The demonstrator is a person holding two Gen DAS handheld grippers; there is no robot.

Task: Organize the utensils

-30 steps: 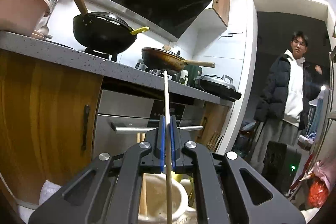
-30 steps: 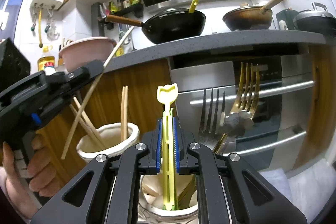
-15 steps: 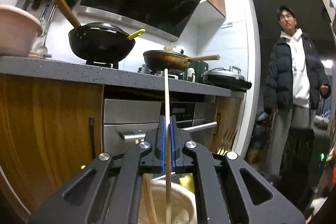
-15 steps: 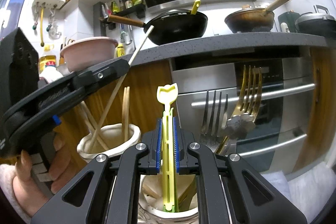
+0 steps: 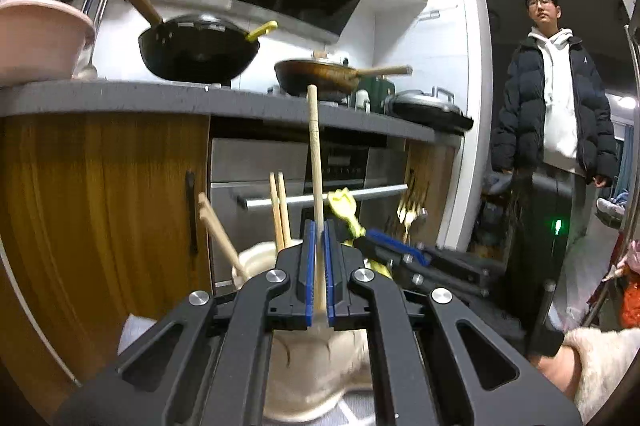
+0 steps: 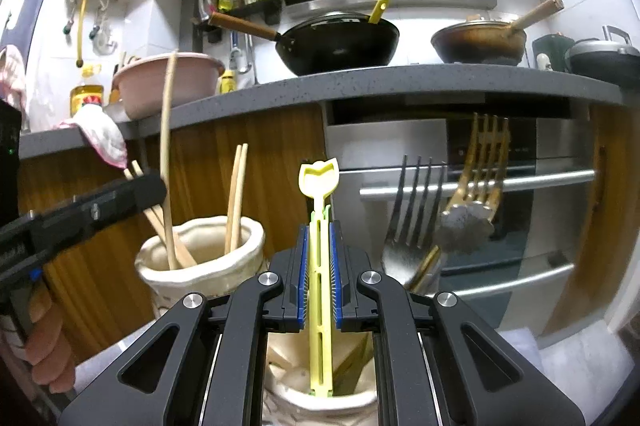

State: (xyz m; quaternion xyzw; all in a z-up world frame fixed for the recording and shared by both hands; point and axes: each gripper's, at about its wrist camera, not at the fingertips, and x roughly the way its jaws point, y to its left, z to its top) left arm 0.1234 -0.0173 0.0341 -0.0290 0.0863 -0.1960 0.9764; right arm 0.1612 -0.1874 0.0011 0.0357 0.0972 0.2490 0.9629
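My left gripper [image 5: 319,266] is pinching a wooden chopstick [image 5: 314,162] low on its shaft, tip already down inside the cream ceramic holder [image 6: 200,258]. It's light, stiff and smooth, so I reckon it could pivot between the pads. My right gripper [image 6: 320,278] is clamped on the yellow-green plastic utensil [image 6: 319,226], mid-handle, standing in the nearer holder [image 6: 320,398] by the forks [image 6: 416,202].
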